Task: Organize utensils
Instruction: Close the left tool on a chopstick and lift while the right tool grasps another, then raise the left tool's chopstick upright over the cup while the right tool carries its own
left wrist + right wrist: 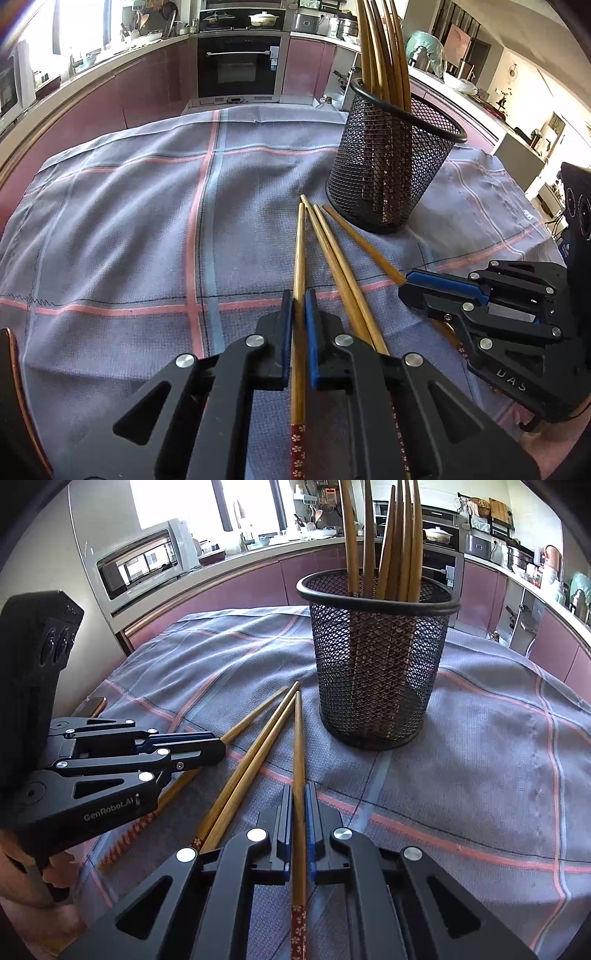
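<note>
A black mesh holder [388,177] [376,672] stands upright on the checked cloth with several wooden chopsticks [384,55] [395,546] in it. In front of it lie more chopsticks, tips toward the holder. My left gripper [299,299] [221,744] is shut on the leftmost chopstick [300,251] [255,712], which rests on the cloth. My right gripper [299,790] [406,282] is shut on the rightmost chopstick [298,738] [362,243]. Between them, a loose pair of chopsticks [332,251] [255,757] lies side by side.
The grey-blue cloth with pink stripes [129,221] [498,757] covers the table. A flat copper-edged object [92,703] lies at the cloth's left edge. Pink kitchen cabinets, an oven [236,66] and a microwave [144,561] stand beyond the table. A hand [22,886] holds the left gripper.
</note>
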